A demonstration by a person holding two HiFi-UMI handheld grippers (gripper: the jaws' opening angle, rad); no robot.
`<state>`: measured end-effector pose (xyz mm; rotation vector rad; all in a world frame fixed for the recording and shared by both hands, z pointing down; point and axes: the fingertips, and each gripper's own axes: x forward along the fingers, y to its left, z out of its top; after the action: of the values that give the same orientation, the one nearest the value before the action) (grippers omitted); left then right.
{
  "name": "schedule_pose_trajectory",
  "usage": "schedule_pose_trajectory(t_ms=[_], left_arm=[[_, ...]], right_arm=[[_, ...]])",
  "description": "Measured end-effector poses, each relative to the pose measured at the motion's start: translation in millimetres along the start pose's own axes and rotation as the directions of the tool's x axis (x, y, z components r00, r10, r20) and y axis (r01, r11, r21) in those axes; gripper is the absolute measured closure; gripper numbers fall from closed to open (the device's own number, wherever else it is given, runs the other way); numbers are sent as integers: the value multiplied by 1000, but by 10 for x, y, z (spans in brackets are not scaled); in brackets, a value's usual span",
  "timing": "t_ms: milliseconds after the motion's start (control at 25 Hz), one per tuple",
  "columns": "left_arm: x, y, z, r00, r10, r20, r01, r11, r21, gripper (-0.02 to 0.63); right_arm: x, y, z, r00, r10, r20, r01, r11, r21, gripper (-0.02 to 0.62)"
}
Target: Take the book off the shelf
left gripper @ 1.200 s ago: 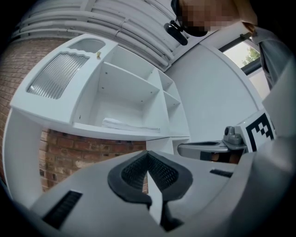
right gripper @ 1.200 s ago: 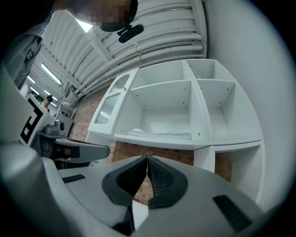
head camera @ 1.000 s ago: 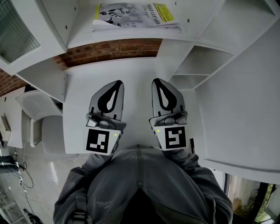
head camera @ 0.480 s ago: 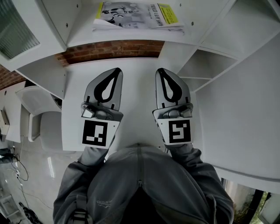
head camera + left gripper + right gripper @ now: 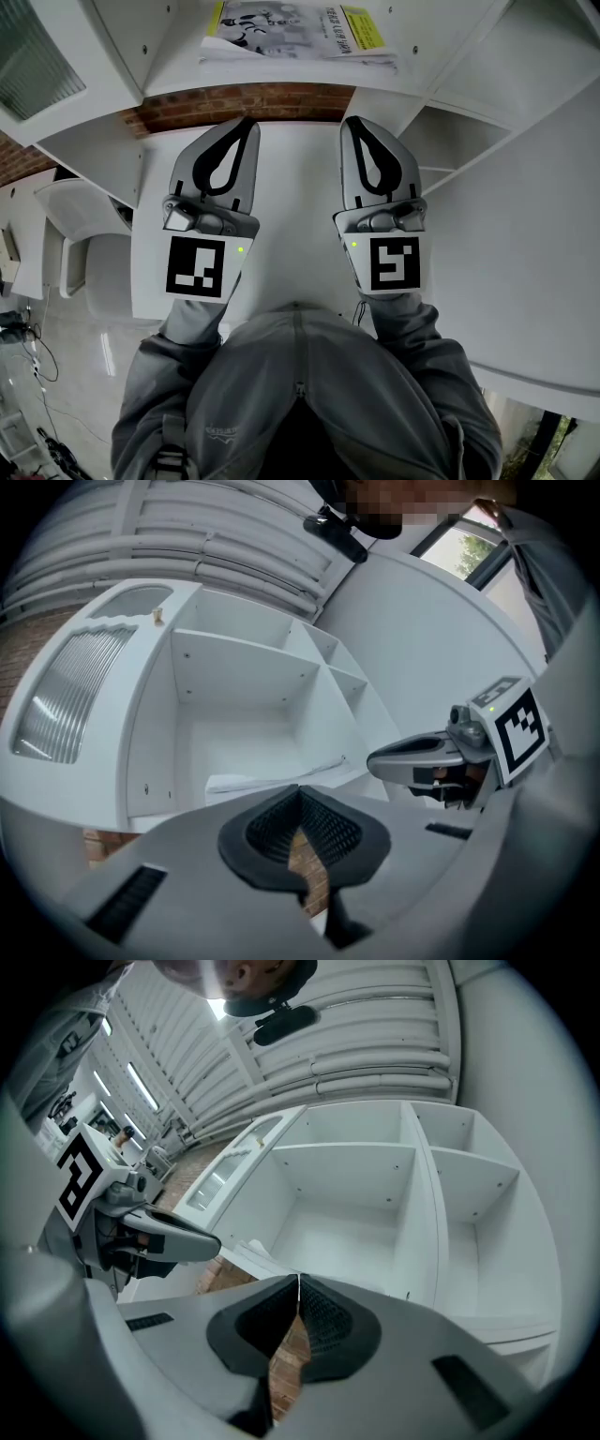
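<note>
A book (image 5: 295, 30) with a grey and yellow cover lies flat in a white shelf compartment at the top of the head view. Its pale page edges (image 5: 272, 778) show in the left gripper view, just beyond the jaw tips. My left gripper (image 5: 246, 124) is shut and empty, below and left of the book. My right gripper (image 5: 350, 123) is also shut and empty, below and slightly right of it. Both are held side by side, pointing toward the shelf. From the right gripper view, the left gripper (image 5: 141, 1232) shows at the left edge.
The white shelf unit (image 5: 469, 141) has open cubbies to the right of the book and a divider (image 5: 122, 56) to the left. A red brick wall (image 5: 244, 105) runs under the book's shelf. A white chair (image 5: 80, 244) stands at the lower left.
Both grippers have moved forward toward the shelf, their tips now near the brick strip under the book. Their jaws have stayed shut.
</note>
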<state>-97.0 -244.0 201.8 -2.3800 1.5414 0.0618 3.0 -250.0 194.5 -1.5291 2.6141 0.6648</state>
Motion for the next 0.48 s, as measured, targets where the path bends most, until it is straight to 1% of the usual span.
schedule_pose_trajectory(t_ms=[280, 480], left_arm=[[124, 36, 111, 999, -31, -8, 31, 994, 103, 600], [195, 71, 182, 999, -41, -11, 42, 988, 150, 598]], right_arm=[[126, -19, 111, 999, 45, 6, -45, 997, -58, 568], [186, -71, 184, 999, 47, 15, -45, 993, -105, 568]])
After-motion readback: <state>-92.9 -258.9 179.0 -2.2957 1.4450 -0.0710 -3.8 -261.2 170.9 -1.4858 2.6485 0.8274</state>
